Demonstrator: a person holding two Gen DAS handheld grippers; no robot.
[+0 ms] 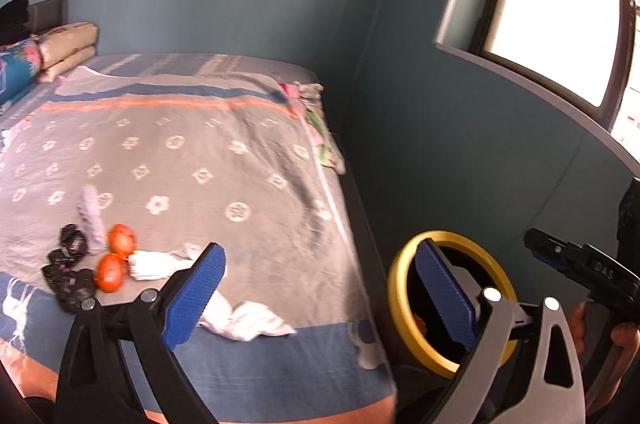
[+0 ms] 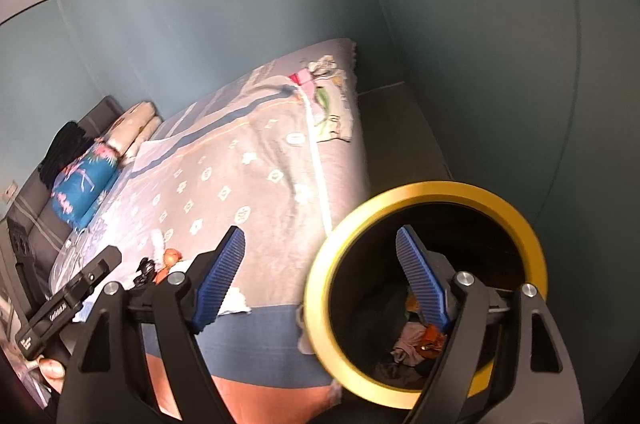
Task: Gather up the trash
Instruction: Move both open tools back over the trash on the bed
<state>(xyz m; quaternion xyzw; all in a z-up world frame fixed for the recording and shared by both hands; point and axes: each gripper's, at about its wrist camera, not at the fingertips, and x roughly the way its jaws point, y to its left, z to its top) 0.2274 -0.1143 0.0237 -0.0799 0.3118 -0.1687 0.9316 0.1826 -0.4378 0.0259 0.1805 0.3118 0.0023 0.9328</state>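
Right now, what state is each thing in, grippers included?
Left gripper: open, holding nothing.
Right gripper: open, holding nothing.
Bin: open at the top, some trash already inside.
Orange peels: lying on the bed, not collected.
White tissues: crumpled on the bed near its edge.
Black wrappers: crumpled beside the peels.

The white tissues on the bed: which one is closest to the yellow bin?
The crumpled tissue on the blue stripe; the other tissue lies beside the oranges.
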